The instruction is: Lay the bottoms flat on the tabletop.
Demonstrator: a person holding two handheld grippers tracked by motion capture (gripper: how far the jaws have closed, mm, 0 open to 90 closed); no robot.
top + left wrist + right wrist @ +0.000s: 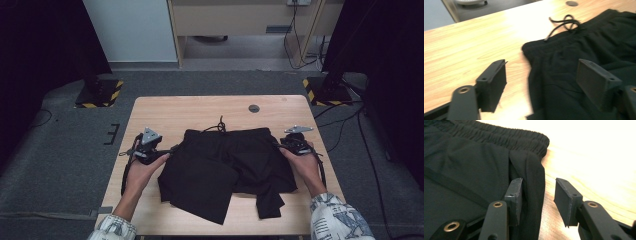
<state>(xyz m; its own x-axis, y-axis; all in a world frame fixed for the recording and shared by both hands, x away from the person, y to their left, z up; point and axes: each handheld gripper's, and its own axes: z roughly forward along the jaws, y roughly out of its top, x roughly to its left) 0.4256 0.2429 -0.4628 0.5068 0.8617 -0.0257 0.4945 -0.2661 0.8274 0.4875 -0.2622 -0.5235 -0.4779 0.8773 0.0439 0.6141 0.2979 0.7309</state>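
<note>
High view overlooks the table; gripper views skim the black shorts closely.

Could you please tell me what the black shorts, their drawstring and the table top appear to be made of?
Shorts: soft matte black fabric, probably a knit or light synthetic; it folds limply and the waistband is ribbed and gathered like elastic. Drawstring: thin black cord, likely braided, though too blurred to be sure. Table: pale wood or wood-look laminate; grain lines show and the surface has a glossy sheen.
</note>
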